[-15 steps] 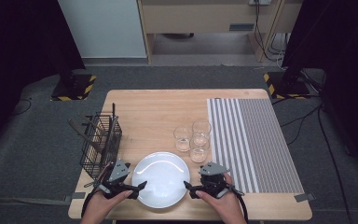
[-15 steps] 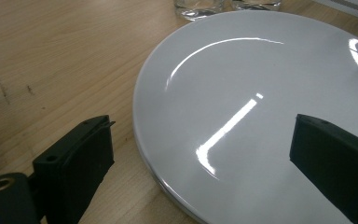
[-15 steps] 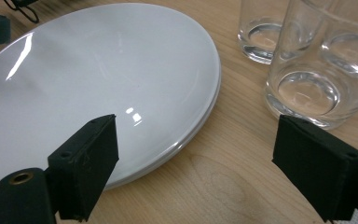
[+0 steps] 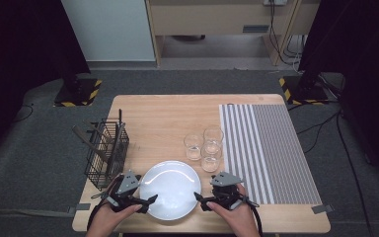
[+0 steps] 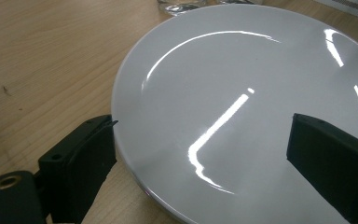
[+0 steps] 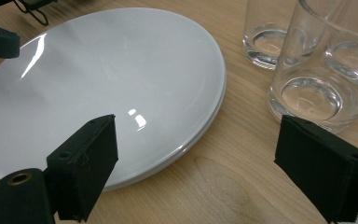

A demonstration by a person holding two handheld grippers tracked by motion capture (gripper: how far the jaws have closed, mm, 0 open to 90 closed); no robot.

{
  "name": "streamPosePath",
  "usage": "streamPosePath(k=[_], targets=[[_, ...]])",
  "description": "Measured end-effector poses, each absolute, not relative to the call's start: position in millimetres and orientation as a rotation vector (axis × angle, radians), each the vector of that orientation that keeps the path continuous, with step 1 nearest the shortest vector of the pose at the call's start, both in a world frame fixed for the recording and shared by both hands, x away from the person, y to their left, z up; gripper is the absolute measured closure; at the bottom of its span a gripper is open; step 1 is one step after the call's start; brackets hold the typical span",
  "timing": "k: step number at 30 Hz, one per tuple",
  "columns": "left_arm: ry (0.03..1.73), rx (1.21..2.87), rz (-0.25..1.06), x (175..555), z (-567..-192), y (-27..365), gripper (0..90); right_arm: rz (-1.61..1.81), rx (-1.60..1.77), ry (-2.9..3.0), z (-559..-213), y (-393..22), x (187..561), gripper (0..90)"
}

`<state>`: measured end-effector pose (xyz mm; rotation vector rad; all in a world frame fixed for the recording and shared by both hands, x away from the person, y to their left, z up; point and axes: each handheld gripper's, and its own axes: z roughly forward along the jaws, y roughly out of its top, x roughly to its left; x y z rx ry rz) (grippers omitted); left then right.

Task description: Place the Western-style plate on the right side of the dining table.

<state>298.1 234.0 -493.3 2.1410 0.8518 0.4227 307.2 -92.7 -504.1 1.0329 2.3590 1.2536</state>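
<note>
Where the wooden counter [image 4: 168, 113] nears the person, a white plate [image 4: 170, 189] lies between the left tongs [image 4: 150, 200] and right tongs [image 4: 198, 199]. In the left gripper view, spread jaws straddle the plate's rim. In the right gripper view, spread jaws stand between the plate and three glasses [image 6: 314, 60], empty.

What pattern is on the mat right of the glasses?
The mat has grey and white stripes, broad on its left part, fine on its right; clearest in the high view.
</note>
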Motion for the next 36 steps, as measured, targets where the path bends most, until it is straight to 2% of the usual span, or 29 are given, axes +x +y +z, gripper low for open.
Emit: streamPosePath(k=[23,36], targets=[[0.908,2.2,0.361,301.6,-501.5,237.3,15.5,1.235,1.066,2.382,-507.8,-96.1,309.8,13.4],[0.905,2.221,0.362,300.3,-503.3,235.1,17.2,1.228,1.064,2.393,-508.5,-96.1,309.9,13.0]])
